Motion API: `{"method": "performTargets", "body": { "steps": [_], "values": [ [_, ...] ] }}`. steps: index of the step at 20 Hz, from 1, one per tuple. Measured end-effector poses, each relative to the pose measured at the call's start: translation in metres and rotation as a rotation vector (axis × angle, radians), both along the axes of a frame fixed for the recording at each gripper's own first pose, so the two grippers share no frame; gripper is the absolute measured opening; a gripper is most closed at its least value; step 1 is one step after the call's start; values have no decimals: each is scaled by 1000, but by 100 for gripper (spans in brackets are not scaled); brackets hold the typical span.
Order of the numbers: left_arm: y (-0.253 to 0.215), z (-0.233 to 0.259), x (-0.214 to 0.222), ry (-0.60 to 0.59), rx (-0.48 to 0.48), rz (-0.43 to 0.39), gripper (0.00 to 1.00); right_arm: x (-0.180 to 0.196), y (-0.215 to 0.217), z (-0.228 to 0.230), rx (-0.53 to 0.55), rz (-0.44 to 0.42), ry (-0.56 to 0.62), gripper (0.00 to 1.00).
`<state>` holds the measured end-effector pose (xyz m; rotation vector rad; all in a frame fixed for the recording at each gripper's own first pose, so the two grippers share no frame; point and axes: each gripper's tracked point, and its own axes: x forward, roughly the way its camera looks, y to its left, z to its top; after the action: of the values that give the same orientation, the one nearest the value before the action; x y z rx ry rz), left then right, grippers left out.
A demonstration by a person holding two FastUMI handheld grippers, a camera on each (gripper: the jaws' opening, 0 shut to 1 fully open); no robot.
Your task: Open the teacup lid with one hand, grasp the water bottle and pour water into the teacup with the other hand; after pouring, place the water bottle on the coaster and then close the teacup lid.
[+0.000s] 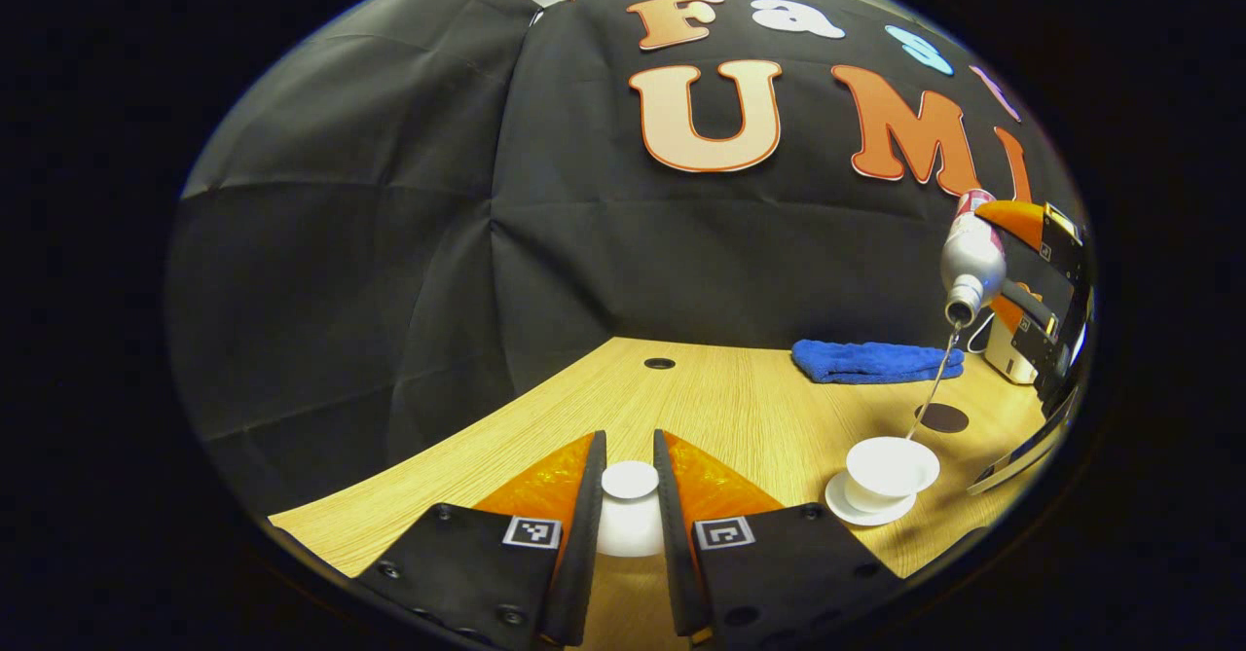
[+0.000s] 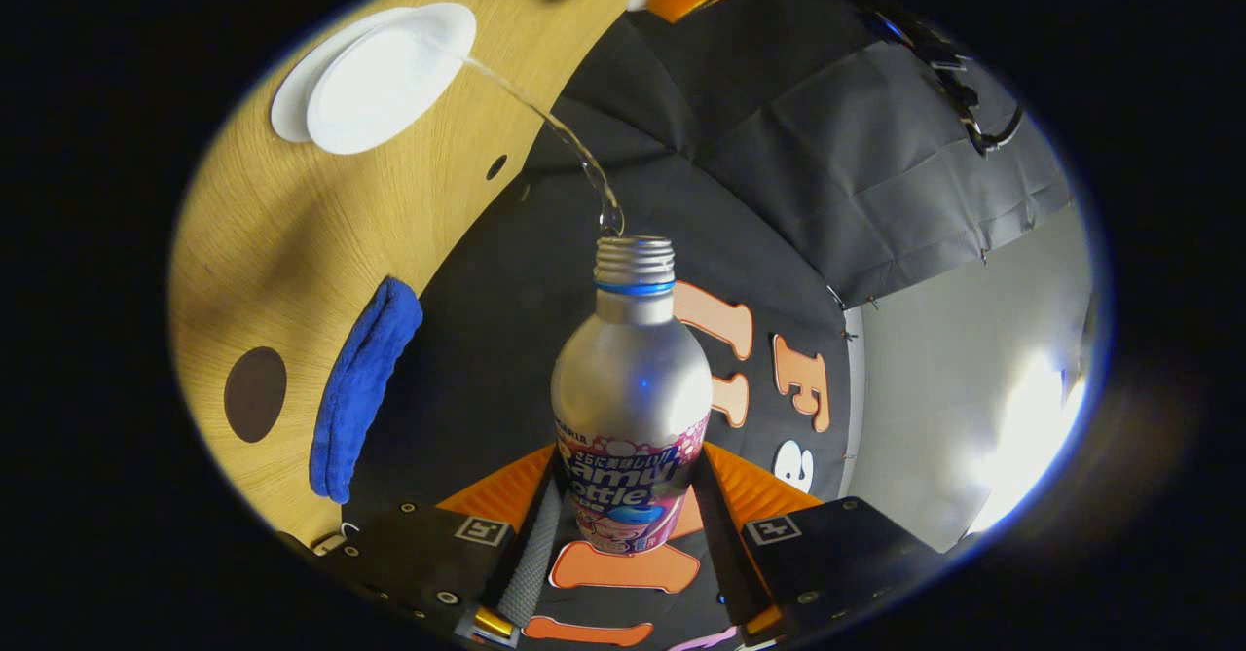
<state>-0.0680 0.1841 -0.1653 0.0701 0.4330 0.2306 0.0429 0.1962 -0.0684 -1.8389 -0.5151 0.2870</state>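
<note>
— Pouring now? Where's the water bottle (image 2: 631, 408)?
— Clamped in the right tool (image 2: 623, 524), neck tipped down toward the teacup (image 1: 888, 468) on the tabletop (image 1: 720, 408); coaster (image 1: 942, 418) lies just beyond.
— And the lid (image 1: 630, 510)?
— Clamped in the left tool (image 1: 630, 534), left of the cup.

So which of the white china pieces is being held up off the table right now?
The small round white lid, clamped between the left gripper's fingers. The white teacup sits on its white saucer on the wooden table.
</note>
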Motion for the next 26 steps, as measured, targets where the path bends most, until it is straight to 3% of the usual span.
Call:
{"method": "performTargets", "body": {
  "steps": [3, 4, 13, 16, 17, 26],
  "values": [
    [-6, 0, 0, -2, -8, -13, 32, -6, 5, -9, -25, 18, -8, 73],
    [-8, 0, 2, -6, -10, -16, 39, -7, 6, -13, -28, 22, -5, 73],
    [-20, 7, 9, -28, -21, -39, 36, -27, 18, -30, -44, 63, -5, 73],
    [-22, 8, 10, -37, -28, -42, 32, -30, 19, -39, -35, 63, 30, 73],
    [-21, 8, 11, -36, -27, -38, 36, -31, 19, -42, -31, 63, 42, 73],
    [-25, 8, 13, -42, -39, -44, 36, -26, 16, -74, 89, 7, 249, 73]
  ]
}}
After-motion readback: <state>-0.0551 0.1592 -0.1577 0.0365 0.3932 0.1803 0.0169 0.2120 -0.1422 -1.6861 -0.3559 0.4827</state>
